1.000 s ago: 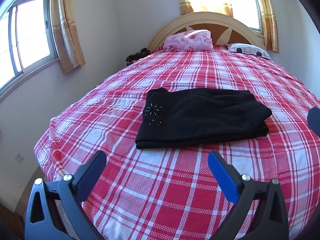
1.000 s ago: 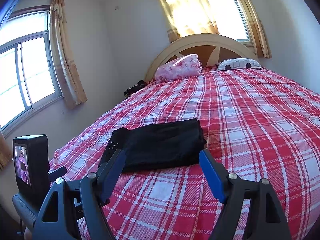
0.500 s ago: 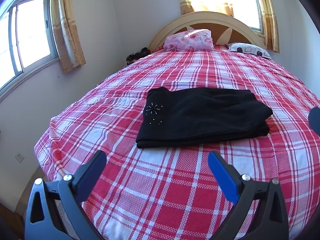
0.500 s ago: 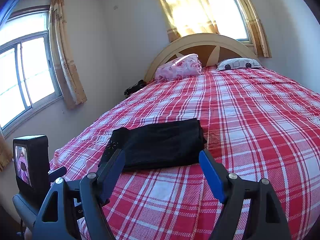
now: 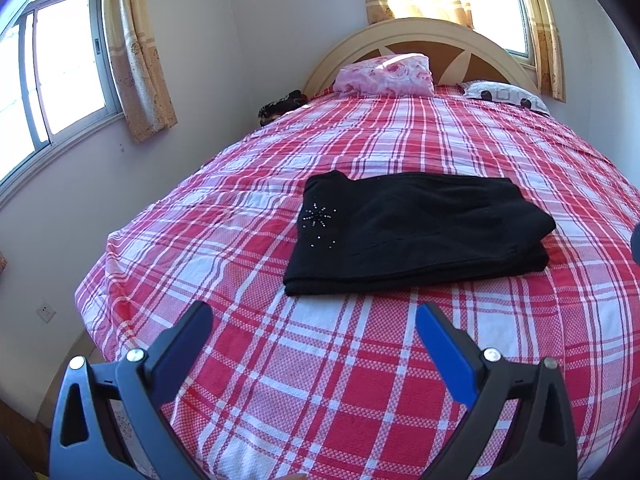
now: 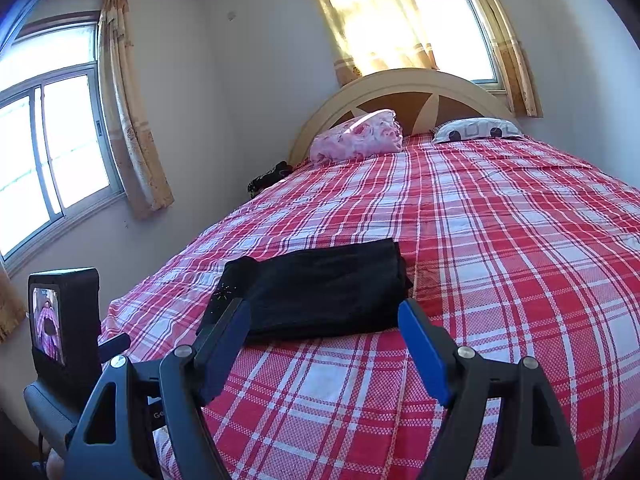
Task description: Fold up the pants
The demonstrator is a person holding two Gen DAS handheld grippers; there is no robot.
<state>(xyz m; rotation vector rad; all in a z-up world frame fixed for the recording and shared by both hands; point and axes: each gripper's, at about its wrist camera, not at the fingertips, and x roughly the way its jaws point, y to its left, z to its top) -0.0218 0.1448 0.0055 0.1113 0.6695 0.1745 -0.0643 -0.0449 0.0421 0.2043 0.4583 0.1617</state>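
Note:
Black pants (image 5: 416,228) lie folded into a flat rectangle on the red plaid bedspread (image 5: 320,368), a beaded star on their left end. In the left wrist view my left gripper (image 5: 314,318) hovers open just short of the pants' near edge, nothing between its blue pads. The right wrist view shows the same pants (image 6: 320,288) beyond my right gripper (image 6: 324,308), which is also open and empty, held above the bed near the pants' front edge. A dark tip of the right gripper (image 5: 636,240) shows at the right border of the left wrist view.
A pink floral pillow (image 5: 386,74) and a white patterned pillow (image 5: 504,94) rest against the curved headboard (image 5: 420,36). Dark cloth (image 5: 282,106) lies at the bed's far left corner. The left gripper's camera body (image 6: 64,320) stands at lower left in the right wrist view. Windows and curtains line the walls.

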